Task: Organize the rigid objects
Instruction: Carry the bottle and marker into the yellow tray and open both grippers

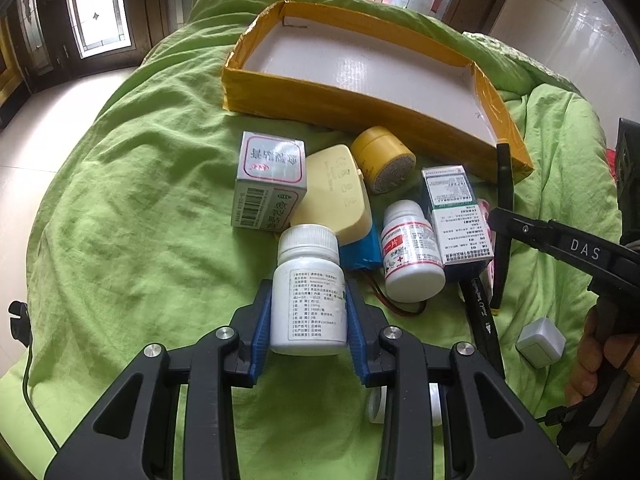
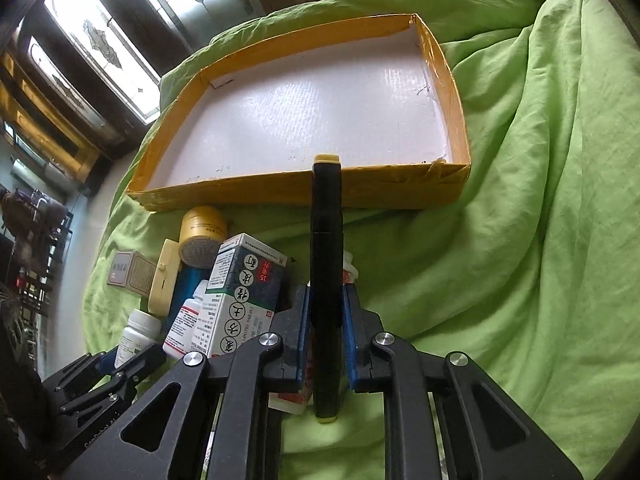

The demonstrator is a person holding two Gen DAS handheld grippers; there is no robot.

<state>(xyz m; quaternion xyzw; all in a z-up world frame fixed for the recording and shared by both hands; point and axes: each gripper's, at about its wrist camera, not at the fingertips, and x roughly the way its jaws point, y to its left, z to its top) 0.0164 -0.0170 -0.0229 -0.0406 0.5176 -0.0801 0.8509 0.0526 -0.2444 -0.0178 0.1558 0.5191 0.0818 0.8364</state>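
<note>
My left gripper is shut on a white pill bottle with a white cap, held just above the green bedsheet. My right gripper is shut on a black marker with yellow ends, pointing toward the yellow-walled cardboard tray. The tray has a white floor and holds nothing. In front of it lie a grey medicine box, a cream case, a yellow jar, a red-labelled white bottle and a blue-white box. The right gripper with the marker shows at the right of the left wrist view.
A second black marker and a small white cube lie on the sheet at the right. A blue packet sits under the cream case. The green bedsheet rises in folds right of the tray. Floor lies beyond the bed's left edge.
</note>
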